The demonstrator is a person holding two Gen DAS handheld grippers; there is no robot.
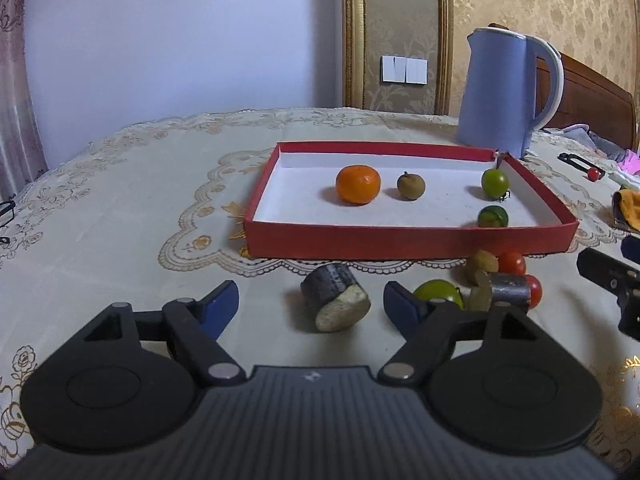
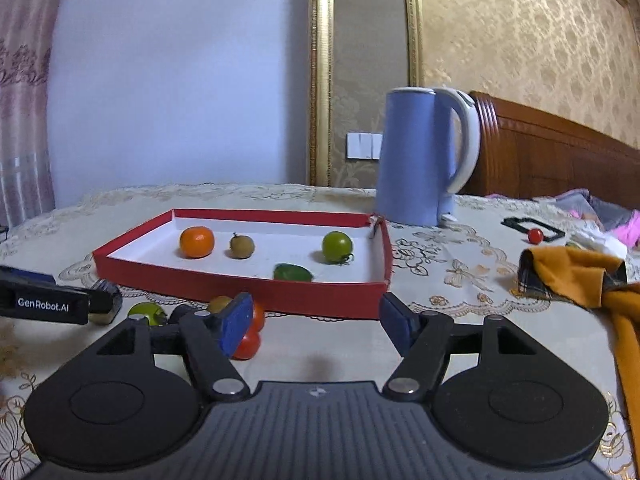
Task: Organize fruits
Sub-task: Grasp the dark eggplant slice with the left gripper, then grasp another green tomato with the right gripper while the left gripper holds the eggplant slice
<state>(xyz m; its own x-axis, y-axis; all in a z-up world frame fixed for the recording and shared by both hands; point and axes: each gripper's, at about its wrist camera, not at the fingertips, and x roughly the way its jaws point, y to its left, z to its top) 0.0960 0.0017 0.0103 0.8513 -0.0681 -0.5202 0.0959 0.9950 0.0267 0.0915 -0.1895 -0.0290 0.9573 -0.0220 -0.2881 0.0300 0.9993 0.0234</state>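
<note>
Both claws are hanging low over the worktop [image 1: 120,200] with nothing between their blue pads. In the left wrist view, the left claw [image 1: 311,305] is standing partly open around a dark sugarcane chunk [image 1: 335,301] without touching it. In the right wrist view, the right claw [image 2: 316,320] is gaping about halfway over bare cloth, and two red tomatoes [image 2: 250,340] are peeking out behind its left pad.

At mid-frame the red box [image 1: 400,240] with a white floor is sitting flat, holding four fruits: an orange [image 1: 357,184] toward the left, a small brown fruit [image 1: 411,186] just right of it, a green fruit [image 1: 495,183] near the right wall, and another green fruit [image 1: 493,217] against the near wall. Loose fruit is lying in front of the box at lower right: a green one [image 1: 438,293], a brown one [image 1: 482,265], a second cane piece [image 1: 508,289].

A blue kettle [image 1: 496,92] is standing behind the box's far right corner. White lettering on the black bar at the left edge of the right wrist view is reading "GenRobot.AI" [image 2: 43,305].
</note>
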